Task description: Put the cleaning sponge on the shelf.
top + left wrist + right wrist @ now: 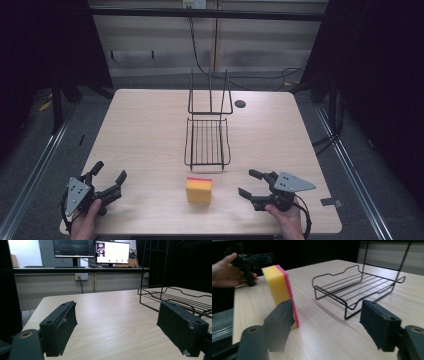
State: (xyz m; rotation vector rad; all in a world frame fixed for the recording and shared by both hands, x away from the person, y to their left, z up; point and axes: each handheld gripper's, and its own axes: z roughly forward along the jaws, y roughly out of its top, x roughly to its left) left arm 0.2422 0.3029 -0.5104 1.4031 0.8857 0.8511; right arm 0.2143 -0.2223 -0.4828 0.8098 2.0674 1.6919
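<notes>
On the table (150, 125), just to the left of the right tool (253, 185), a sponge (198, 190) stands up on its thin edge. It is yellow with a pink side. Both tools are spread wide and grip nothing. The right tool sits low near the front edge, and its jaws point toward the sponge, but they do not touch it. From the right gripper view, the sponge (277, 287) stands past the left jaw, not between the two jaws. The left tool (109, 181) waits on the far side of the sponge, well apart from it, with a hand (86, 223) under it. Beyond both tools lies a black wire rack (207, 142) with a tall wire back.

I think the right tool is about to pick up the sponge. To do this well, it should slide sideways until the sponge sits right in the middle of its two jaws. Then it should squeeze the two big flat sides softly. A sponge is squishy, so a hard pinch would crush it. It also stands on a thin edge, so a bump from one jaw could knock it over. Slow and straight is best.
</notes>
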